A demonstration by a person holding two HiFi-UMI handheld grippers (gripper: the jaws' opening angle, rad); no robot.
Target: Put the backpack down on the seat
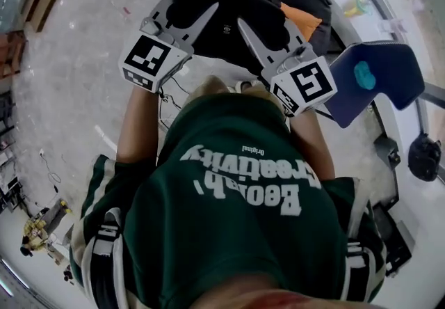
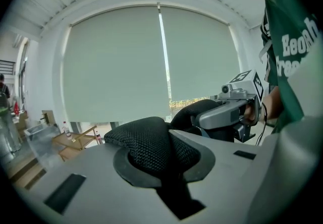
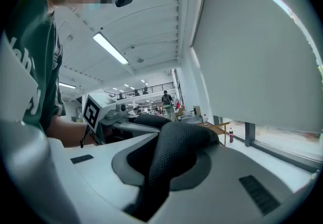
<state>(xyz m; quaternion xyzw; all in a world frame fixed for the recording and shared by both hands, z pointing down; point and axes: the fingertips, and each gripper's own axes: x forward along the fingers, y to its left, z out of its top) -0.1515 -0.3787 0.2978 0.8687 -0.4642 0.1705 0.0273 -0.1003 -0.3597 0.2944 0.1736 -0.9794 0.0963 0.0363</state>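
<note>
1. Head view. The left tool (image 1: 199, 12) and right tool (image 1: 253, 33) are both raised in front of the person, side by side. The black backpack (image 1: 226, 42) hangs between them, clear of the floor (image 1: 83, 29). The blue seat (image 1: 398, 69) stands to the right of the bag, beside it and not under it. A small teal thing (image 1: 363, 76) lies on the seat; I cannot tell what it is.

2. Left gripper view. The left tool is clenched on a mesh strap (image 2: 144, 140), which bulges up through the round gap between the jaws. The right tool shows just beyond it, in front of a drawn blind (image 2: 116, 61).

3. Right gripper view. The right tool is clamped on a second mesh strap (image 3: 177, 142), which is folded over in the jaws. A long hall lies far off to the left.

4. Status (judgement). The bag is carried but not yet over the seat, so the set-down is still to come.

5. Risks (judgement).
   - The bag may land on the teal thing and crush or knock it off, because it lies about mid-seat.
   - The soft padding could creep through the jaws under the bag's weight, dropping one side.
   - If the two tools do not lower together, the bag will tilt and may slide off the near edge.
   - A swinging bag could hit the seat's edge and shove the chair away.
</note>
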